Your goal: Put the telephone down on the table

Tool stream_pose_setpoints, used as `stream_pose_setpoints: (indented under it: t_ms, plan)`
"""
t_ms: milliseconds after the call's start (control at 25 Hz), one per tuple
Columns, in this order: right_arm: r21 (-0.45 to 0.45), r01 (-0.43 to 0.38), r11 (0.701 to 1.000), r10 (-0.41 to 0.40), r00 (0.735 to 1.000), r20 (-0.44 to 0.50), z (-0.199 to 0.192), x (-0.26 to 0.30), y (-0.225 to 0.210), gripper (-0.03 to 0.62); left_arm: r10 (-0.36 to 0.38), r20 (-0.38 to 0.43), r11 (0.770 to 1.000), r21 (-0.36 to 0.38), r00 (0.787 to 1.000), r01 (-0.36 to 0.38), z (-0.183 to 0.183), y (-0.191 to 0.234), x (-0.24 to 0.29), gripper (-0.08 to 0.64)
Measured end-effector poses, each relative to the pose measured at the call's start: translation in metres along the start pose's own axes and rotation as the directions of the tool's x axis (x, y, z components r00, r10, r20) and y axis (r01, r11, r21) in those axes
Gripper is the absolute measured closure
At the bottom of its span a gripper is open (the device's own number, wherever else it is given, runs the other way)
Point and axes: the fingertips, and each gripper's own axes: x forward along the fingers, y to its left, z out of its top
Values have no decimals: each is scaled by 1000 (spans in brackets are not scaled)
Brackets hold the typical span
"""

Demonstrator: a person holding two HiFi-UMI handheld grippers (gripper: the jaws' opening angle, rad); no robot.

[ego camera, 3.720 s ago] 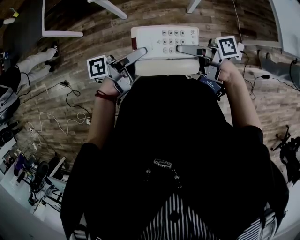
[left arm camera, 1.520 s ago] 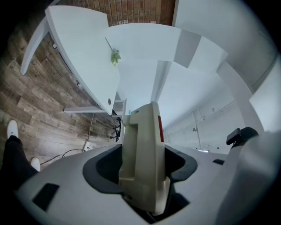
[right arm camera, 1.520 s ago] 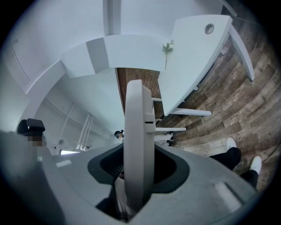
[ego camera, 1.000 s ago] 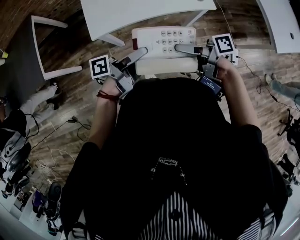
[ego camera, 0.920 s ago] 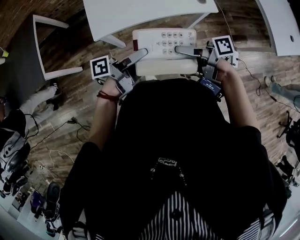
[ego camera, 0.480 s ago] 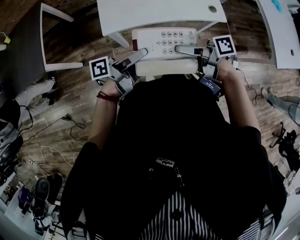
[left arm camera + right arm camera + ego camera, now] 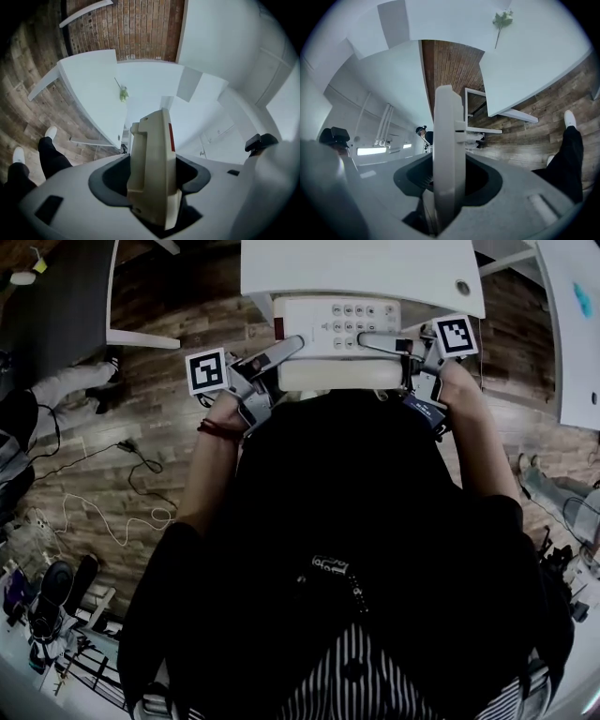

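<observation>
The white desk telephone (image 7: 328, 320), its cream handset (image 7: 337, 376) on the near side, is held up in front of the person between both grippers. My left gripper (image 7: 289, 346) is shut on its left end and my right gripper (image 7: 367, 337) on its right end. In the head view it overlaps the near edge of the white table (image 7: 361, 268). The left gripper view shows the telephone's end (image 7: 152, 159) edge-on, clamped between the jaws. In the right gripper view the other end (image 7: 447, 154) is clamped the same way.
A green sprig (image 7: 123, 93) lies on the white table (image 7: 89, 89). A second white table (image 7: 574, 324) stands at the right. A grey frame (image 7: 131, 329), a person's legs (image 7: 56, 390) and cables (image 7: 112, 512) are on the wooden floor at the left.
Both grippers and the telephone have moved forward together. The white table, a little ahead before, now lies under the telephone's far part.
</observation>
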Motion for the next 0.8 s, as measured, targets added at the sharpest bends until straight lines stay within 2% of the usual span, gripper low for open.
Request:
stream_pose_setpoints:
  t_ms: [120, 200, 320, 440, 560, 680, 800]
  plan:
    - [4, 6, 1000, -6, 999, -34, 18, 36, 4, 426, -4, 36, 1000, -7, 999, 4, 28, -3, -27, 295]
    - [-15, 5, 1000, -6, 999, -49, 11, 51, 6, 426, -13, 54, 1000, 1, 998, 13, 26, -3, -44, 295]
    - [-45, -13, 999, 11, 999, -47, -43, 39, -12, 426, -13, 64, 1000, 30, 998, 11, -28, 20, -53, 295]
    - [-73, -45, 996, 42, 998, -39, -89, -8, -30, 426, -4, 56, 997, 80, 998, 0, -86, 37, -25, 295]
    - [-94, -76, 993, 71, 996, -48, -109, -27, -63, 428, 9, 57, 995, 103, 998, -15, -112, 68, -12, 295]
    - [-86, -86, 993, 81, 995, -62, -71, -30, -77, 428, 26, 75, 994, 99, 997, -34, -80, 77, 6, 295]
    - [-75, -78, 994, 73, 995, -63, -31, -47, -42, 427, 23, 79, 996, 86, 997, -29, -53, 37, 34, 295]
